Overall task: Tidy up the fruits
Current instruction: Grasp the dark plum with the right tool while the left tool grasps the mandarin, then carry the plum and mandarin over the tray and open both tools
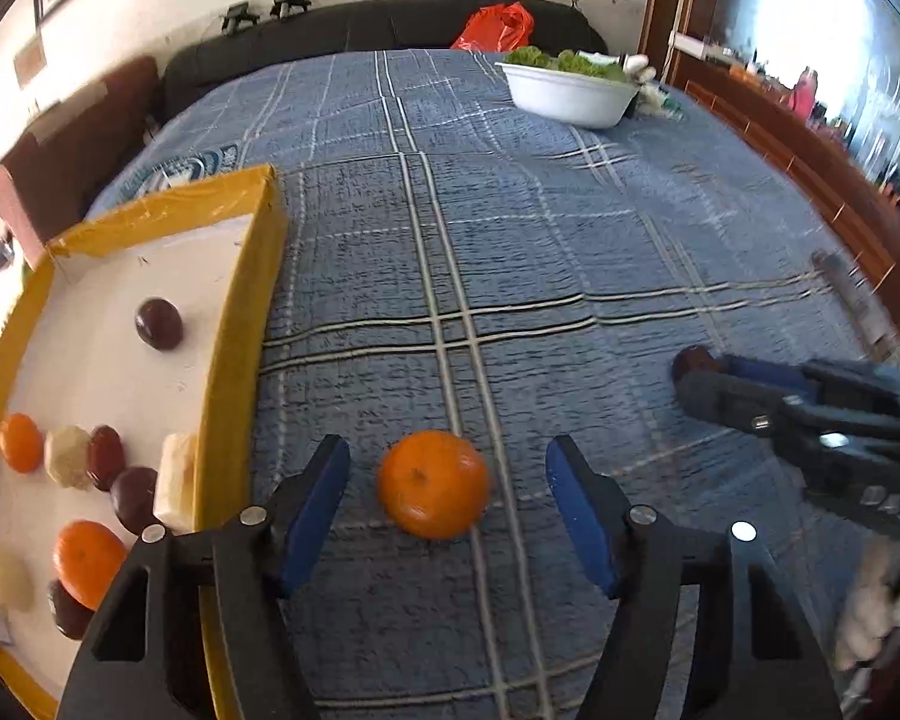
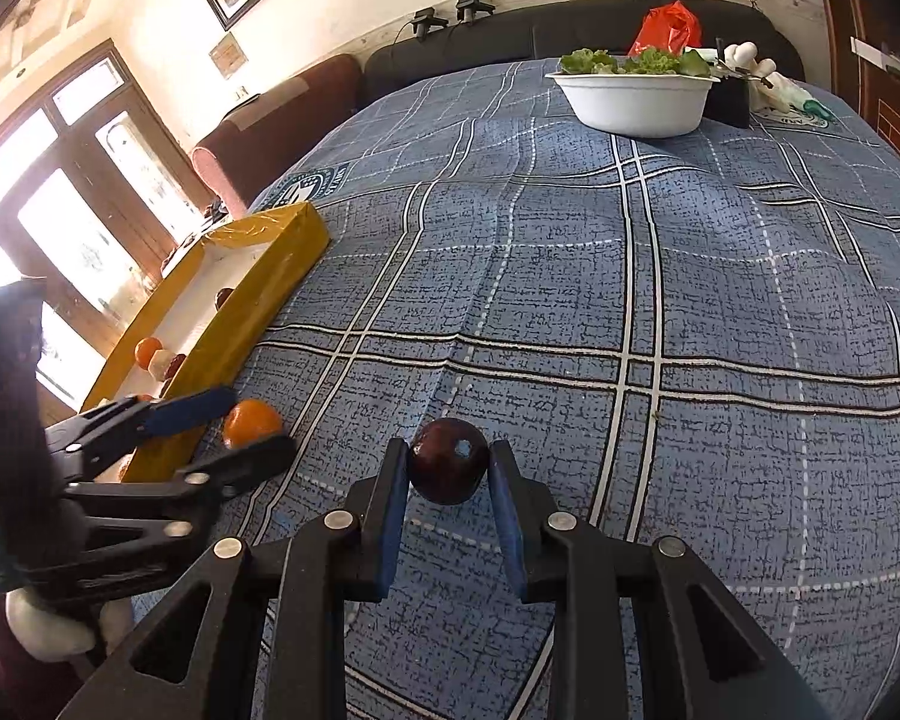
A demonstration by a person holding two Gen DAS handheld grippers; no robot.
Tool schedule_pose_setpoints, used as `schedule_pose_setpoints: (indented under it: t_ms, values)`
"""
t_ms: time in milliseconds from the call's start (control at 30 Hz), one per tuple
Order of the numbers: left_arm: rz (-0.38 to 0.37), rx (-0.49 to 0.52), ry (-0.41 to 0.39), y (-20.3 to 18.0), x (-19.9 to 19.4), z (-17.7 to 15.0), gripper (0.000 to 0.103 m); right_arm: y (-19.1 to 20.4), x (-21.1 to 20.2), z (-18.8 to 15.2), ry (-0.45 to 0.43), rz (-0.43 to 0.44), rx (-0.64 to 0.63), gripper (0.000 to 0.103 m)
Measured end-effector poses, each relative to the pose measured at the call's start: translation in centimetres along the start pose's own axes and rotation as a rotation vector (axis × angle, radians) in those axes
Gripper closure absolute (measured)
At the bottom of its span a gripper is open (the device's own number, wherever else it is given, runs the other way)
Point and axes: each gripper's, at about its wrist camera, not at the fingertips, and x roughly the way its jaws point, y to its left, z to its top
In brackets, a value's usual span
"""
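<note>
The orange point(image 1: 433, 485) lies between your left gripper's point(image 1: 448, 510) spread fingers, untouched; your right gripper point(image 2: 448, 483) seemingly pinches the dark plum point(image 2: 448, 461).

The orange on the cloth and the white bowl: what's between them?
Only bare blue plaid cloth lies between the orange and the white bowl, seen in the left wrist view.

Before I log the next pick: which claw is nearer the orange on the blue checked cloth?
Left. The left claw straddles the orange, pads apart from it. The right claw is off to the side, shut on a dark plum.
</note>
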Motion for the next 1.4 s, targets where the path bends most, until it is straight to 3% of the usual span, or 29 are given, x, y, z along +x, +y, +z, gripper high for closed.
schedule_pose_setpoints:
  t_ms: [67,100,167,200,800,1100,1400]
  values:
    - [0.04,0.029,0.004,-0.2,0.4,-0.2,0.037,0.0,-0.1,-0.1,-0.001,0.003,-0.001,0.073]
    - [0.052,0.03,0.0,-0.2,0.3,-0.3,0.043,0.1,-0.1,-0.1,-0.001,0.005,-0.001,0.073]
    - [0.057,0.014,-0.02,0.3,-0.1,-0.3,0.066,0.4,-0.2,-0.1,-0.002,0.004,-0.003,0.073]
    - [0.033,-0.005,-0.02,0.8,-0.3,-0.3,0.069,0.6,-0.2,-0.2,-0.003,0.003,-0.004,0.073]
    - [-0.098,-0.259,-0.171,4.7,-8.2,-3.1,0.069,5.8,-2.3,-0.4,-0.043,-0.001,-0.072,0.073]
    - [-0.018,-0.341,-0.208,7.4,-10.4,-5.0,0.069,9.1,-4.1,-1.5,-0.062,0.004,-0.123,0.073]
    - [0.092,-0.508,-0.243,15.0,-12.5,-8.1,0.069,14.3,-3.8,-0.9,-0.059,0.045,-0.212,0.073]
